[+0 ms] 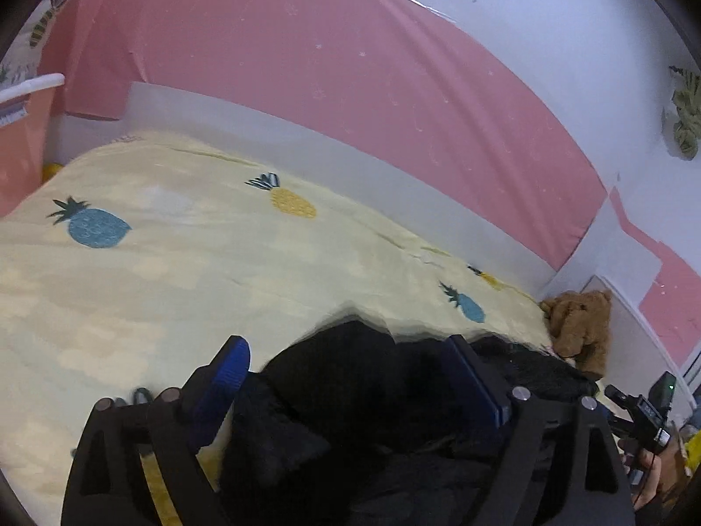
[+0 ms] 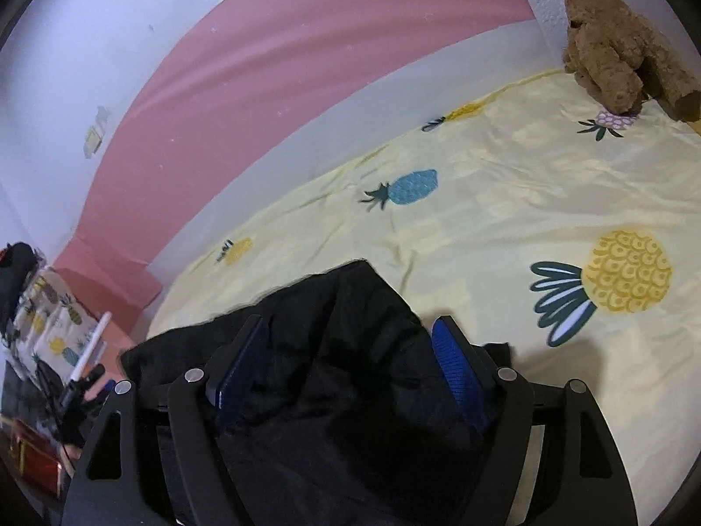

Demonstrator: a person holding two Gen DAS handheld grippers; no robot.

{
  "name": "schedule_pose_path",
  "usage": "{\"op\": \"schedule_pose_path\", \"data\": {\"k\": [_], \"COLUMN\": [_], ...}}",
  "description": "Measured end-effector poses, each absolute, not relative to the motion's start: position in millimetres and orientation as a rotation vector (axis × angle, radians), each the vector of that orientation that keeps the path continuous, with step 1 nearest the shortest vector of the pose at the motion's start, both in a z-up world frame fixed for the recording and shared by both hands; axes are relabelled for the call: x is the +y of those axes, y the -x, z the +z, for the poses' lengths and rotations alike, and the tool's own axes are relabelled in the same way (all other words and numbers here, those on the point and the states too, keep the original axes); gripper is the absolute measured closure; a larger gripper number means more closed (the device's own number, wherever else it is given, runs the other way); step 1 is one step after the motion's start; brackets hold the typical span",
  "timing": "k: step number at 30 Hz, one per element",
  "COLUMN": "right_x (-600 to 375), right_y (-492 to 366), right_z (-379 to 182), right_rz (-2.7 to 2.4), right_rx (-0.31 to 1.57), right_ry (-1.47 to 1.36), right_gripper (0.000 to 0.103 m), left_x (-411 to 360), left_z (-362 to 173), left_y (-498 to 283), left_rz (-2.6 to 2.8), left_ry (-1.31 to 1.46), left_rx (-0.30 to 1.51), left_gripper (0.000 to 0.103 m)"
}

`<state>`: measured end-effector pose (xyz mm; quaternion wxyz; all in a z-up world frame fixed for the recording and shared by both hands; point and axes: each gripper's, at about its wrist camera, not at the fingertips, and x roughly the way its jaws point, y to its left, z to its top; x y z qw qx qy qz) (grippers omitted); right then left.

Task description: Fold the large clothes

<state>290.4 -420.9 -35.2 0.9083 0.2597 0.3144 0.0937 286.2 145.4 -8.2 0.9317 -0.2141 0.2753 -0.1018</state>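
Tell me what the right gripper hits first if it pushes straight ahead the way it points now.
The right gripper would meet the black garment first; its folds already bulge between the open fingers. Beyond that lies the yellow pineapple bedsheet. Depth is uncertain.

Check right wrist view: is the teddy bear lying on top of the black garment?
No. The teddy bear sits at the far corner of the bed, well apart from the black garment between the right gripper's fingers.
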Motion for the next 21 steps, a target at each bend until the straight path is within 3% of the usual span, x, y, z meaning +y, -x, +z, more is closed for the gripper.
{"op": "schedule_pose_path", "data": {"k": [11, 13, 14, 15, 16, 18, 21], "right_x": [-431, -428, -424, -420, -417, -411, -407], "right_y": [-353, -355, -353, -353, -352, -351, -361], "right_z": [-91, -88, -83, -80, -75, -64, -61], "right_rz": [0.287, 0.326, 0.325, 0.302, 0.291, 0.242, 0.172], "right_rx": [0.893, 0.892, 0.877, 0.873, 0.87, 0.834, 0.814], "right_ry": [-0.507, -0.526, -0.515, -0.493, -0.48, -0.437, -0.413], "right_gripper": [0.026, 0.028, 0.05, 0.076, 0.086, 0.089, 0.089], "left_x": [126, 122, 119, 114, 111, 103, 102], "left_z": [-63, -66, -66, -61, -57, -49, -43], "left_y": [-373, -386, -387, -387, -384, -379, -380], "left_rz": [-0.277, -0.297, -0.291, -0.291, -0.286, -0.235, -0.175], "left_ry": [0.364, 0.383, 0.377, 0.36, 0.344, 0.298, 0.314], "left_rx": [0.881, 0.908, 0.906, 0.883, 0.863, 0.808, 0.75], "left_gripper": [0.014, 0.023, 0.027, 0.038, 0.052, 0.068, 0.073]}}
